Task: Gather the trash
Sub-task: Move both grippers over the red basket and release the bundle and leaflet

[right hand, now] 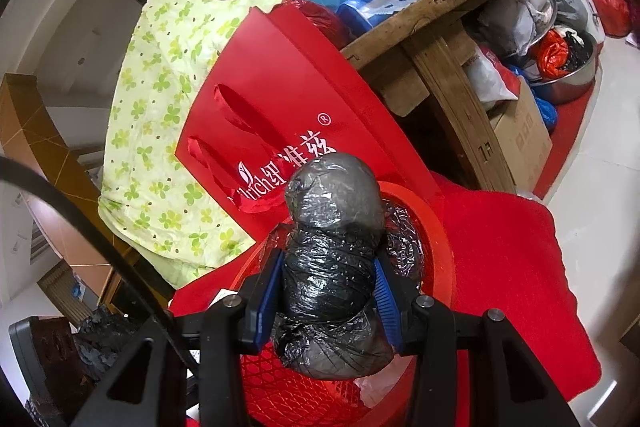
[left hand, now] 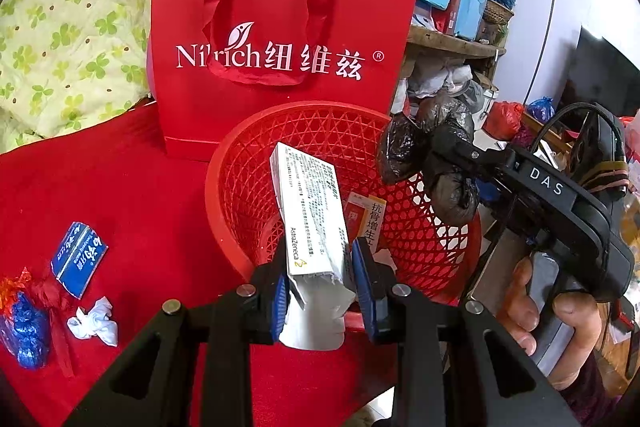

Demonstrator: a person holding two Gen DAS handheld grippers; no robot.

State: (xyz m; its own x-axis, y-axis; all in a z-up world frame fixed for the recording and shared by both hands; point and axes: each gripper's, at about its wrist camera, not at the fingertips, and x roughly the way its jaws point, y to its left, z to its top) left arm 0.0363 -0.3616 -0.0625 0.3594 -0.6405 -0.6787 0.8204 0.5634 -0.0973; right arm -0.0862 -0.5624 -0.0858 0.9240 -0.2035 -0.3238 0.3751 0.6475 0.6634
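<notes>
Left gripper point(left hand: 320, 279) clamped on a white medicine box point(left hand: 310, 215), torn lower end between the blue pads point(left hand: 362, 275); box tilts up over the near rim of the red mesh basket point(left hand: 240, 163), not dropped in; inside the basket, just right of the held box, an orange-and-white carton point(left hand: 370, 215) lies on the mesh.

Right gripper point(right hand: 330, 291) squeezed on a black plastic bag bundle point(right hand: 332, 251), wrapped and lumpy, one end sticking forward past the pads, the other bulging back toward the camera; bundle hangs above the basket point(right hand: 444, 259) opening; seen from the left wrist view the same bundle point(left hand: 424, 155) sits at the basket's right rim, with the right gripper point(left hand: 452, 163) body and the person's hand point(left hand: 556, 311) on its handle further right.

Behind the basket a red paper gift bag point(left hand: 280, 39) stands upright, touching or nearly touching the far rim; left of the basket on the red cloth point(left hand: 140, 187): a flattened blue packet point(left hand: 78, 259), a crumpled white tissue point(left hand: 94, 321), a blue-and-red wrapper wad point(left hand: 28, 323), all well apart from the basket; green clover-print quilt point(left hand: 68, 23) beyond the gift bag, up left of the basket.
</notes>
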